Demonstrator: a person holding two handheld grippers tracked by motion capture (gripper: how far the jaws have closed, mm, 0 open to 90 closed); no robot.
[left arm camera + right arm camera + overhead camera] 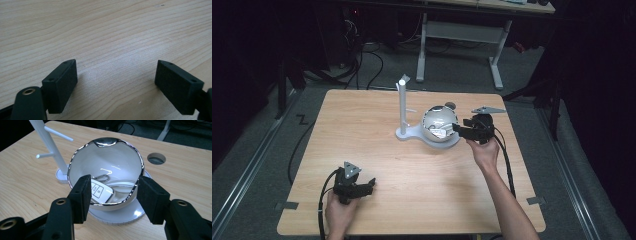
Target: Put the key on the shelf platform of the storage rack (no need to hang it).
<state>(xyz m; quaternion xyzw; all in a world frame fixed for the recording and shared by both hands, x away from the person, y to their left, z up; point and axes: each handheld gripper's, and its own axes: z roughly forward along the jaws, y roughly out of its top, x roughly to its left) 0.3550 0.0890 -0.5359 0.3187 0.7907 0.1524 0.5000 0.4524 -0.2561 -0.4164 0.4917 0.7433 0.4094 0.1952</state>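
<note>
Two grippers on one table (377, 150), so biggest things first. White stand (51, 147) with side pegs sits at the far middle, and its round base carries the chrome-rimmed bowl (107, 157). Bowl is upright, mouth tipped toward my right gripper (113, 182).

My left gripper (369, 184) is parked low at the near edge, well apart from the work, with its jaws spread over bare wood and nothing between them.

Right gripper is just beside the bowl's near rim. Its jaws are spread either side of the rim, pads pressing on nothing, and I can't tell if the left pad brushes the chrome.

Key (100, 192) lies flat in the bowl bottom, buttons up, with its metal ring (102, 178) toward the back wall.

I judge the step as handling the key at the bowl, with the tool free of it right now. To do it well:
- keep both pads off the rim, since the bowl looks light and likely to slide or tip off the base
- travel along the bowl's opening, not sideways
- if pinching the key, take the fob by its long edges, not the ring
- stay clear of the pegs
</note>
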